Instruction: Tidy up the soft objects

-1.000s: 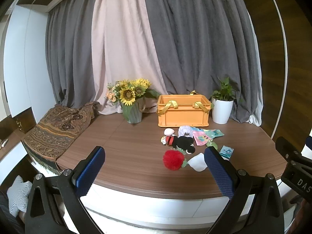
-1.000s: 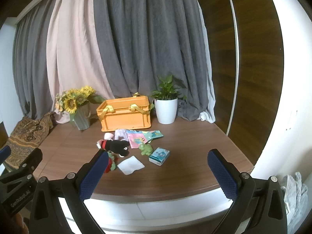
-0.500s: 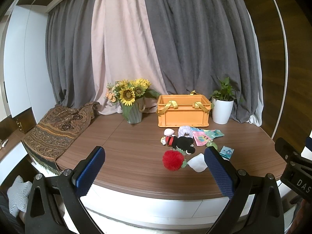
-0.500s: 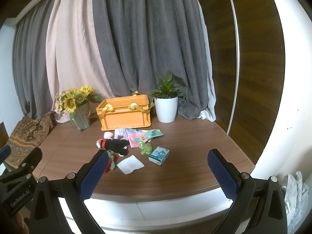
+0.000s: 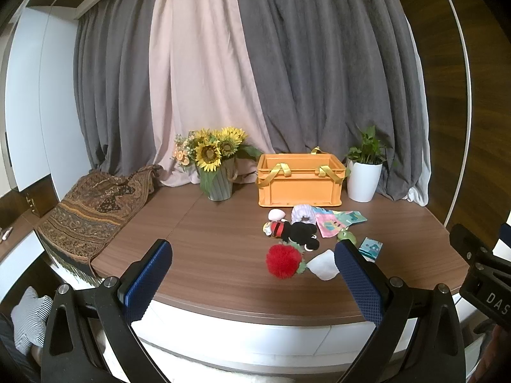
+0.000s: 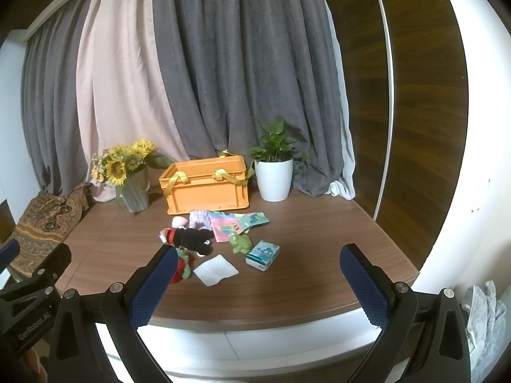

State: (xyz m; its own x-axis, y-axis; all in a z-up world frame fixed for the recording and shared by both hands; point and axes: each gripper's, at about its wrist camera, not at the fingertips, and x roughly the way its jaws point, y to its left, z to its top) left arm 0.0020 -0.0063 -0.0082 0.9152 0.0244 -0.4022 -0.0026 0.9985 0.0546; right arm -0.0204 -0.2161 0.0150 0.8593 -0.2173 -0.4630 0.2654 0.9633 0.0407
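One orange crate (image 5: 300,180) stands at the back edge of the brown wooden table (image 5: 207,239), between one sunflower vase (image 5: 218,167) and one potted plant (image 5: 364,170). In front of the crate lie seven or so soft things, among them one red pompom (image 5: 283,261), one black plush toy (image 5: 298,234), one white cloth (image 6: 216,269), one green frog (image 6: 240,243) and one tissue pack (image 6: 263,254). Grey and pink curtains (image 5: 255,63) hang behind. The left hand-held gripper (image 5: 252,266) and the right hand-held gripper (image 6: 254,269) are both spread wide, empty, off the table's front edge.

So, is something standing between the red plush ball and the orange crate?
Yes. The black plush toy and the lilac cloth lie between the red plush ball and the orange crate. Lifted over them, the crate's open top looks clear.
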